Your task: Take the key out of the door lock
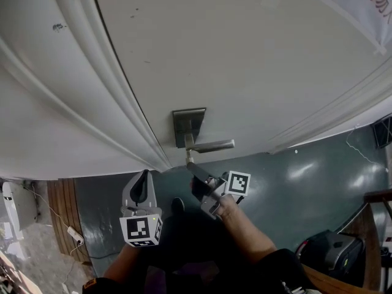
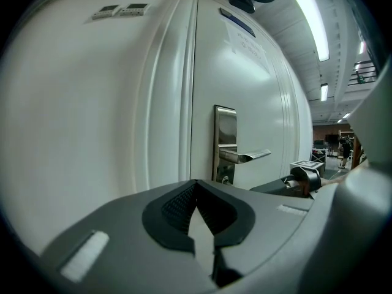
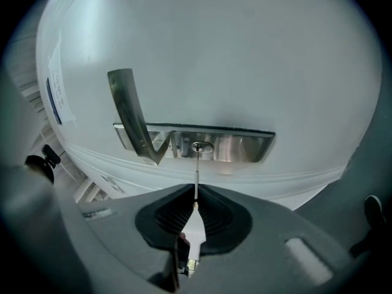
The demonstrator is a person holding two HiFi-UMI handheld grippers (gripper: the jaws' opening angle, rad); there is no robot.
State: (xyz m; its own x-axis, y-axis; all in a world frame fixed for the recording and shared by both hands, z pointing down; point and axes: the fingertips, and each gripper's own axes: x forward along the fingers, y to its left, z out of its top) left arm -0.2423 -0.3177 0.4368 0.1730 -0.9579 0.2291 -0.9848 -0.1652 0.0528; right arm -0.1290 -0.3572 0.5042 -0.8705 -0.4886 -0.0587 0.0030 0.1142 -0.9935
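right gripper (image 3: 195,192) jaws clamped on key (image 3: 196,170) — tip at door lock (image 3: 203,146); left gripper (image 2: 196,185) jaws closed, empty

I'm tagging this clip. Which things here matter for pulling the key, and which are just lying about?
In the job: key, lock plate, right hand-held gripper shut on the key.
Lying about: left hand-held gripper, shut and empty; black bag; power strip.

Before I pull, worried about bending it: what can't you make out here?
Head of the key: right gripper view, buried between the right claw pads.
Insertion depth in the lock: right gripper view, too small.
The key in head view: too thin, claw covers it.
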